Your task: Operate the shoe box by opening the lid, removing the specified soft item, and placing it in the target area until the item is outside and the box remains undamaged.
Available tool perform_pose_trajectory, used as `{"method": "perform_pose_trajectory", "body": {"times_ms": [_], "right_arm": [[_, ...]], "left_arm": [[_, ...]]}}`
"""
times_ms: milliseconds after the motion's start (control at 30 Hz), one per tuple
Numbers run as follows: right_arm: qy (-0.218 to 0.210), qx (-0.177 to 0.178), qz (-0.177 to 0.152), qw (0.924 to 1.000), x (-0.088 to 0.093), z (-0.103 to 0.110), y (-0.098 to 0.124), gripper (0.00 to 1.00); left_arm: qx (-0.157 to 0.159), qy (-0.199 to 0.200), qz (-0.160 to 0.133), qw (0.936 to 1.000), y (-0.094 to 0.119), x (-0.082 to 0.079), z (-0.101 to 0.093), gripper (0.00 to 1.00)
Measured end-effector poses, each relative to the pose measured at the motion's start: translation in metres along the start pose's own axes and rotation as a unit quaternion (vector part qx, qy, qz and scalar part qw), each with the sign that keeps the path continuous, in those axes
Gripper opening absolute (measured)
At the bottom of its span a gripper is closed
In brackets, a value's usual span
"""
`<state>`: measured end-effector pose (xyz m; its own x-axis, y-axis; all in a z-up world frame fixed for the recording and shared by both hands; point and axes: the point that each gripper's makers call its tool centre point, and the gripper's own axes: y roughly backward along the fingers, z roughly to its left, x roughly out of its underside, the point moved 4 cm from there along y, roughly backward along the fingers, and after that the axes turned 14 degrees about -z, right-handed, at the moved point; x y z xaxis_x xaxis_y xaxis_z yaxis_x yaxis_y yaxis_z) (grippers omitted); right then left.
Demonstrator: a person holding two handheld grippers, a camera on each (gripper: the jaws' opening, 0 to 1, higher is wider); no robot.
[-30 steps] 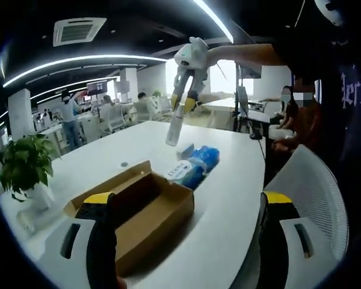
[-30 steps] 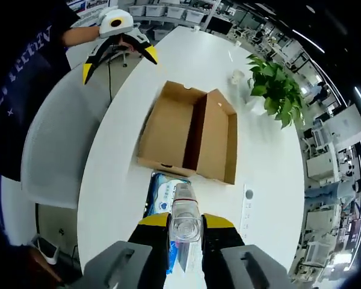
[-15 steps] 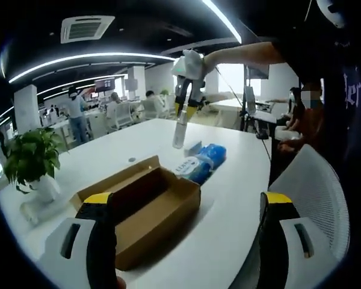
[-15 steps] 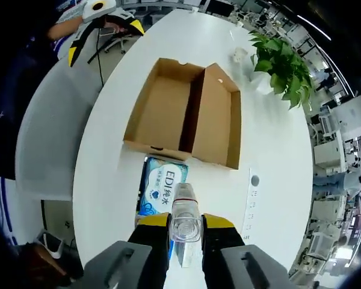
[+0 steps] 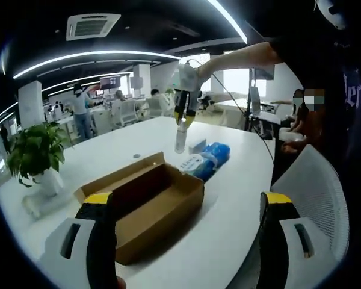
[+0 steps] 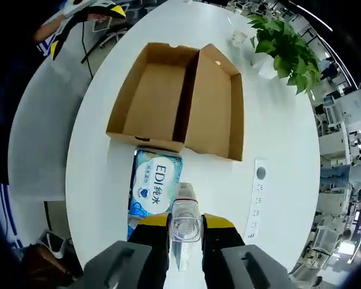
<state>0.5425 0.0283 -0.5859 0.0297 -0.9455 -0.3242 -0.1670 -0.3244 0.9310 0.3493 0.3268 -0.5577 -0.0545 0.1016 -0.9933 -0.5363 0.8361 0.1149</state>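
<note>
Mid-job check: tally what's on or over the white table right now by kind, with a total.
Cardboard shoe box, open: 1
Blue tissue pack, on the table beside the box: 1
Clear plastic bottle, held in the right gripper: 1
Potted plant: 1
White power strip: 1
Total: 5

Brown cardboard box [image 6: 186, 105], blue/white printed tissue pack [image 6: 153, 189], clear bottle [image 6: 184, 232], white table [image 6: 277, 138].
</note>
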Motion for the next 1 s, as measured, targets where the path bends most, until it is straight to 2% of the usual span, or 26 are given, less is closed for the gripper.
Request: {"method": "perform_pose_trajectory", "body": {"times_ms": [533, 1000], "right_arm": [[-0.022, 0.0, 0.016, 0.9996, 0.014, -0.008, -0.028, 0.15], [-0.038, -0.003, 0.033, 0.9987, 0.028, -0.011, -0.057, 0.15]], "left_arm": [[-0.004, 0.007, 0.006, 1.0, -0.003, 0.006, 0.004, 0.99], [-0.019, 0.022, 0.004, 0.9996, 0.004, 0.016, 0.002, 0.99]]}}
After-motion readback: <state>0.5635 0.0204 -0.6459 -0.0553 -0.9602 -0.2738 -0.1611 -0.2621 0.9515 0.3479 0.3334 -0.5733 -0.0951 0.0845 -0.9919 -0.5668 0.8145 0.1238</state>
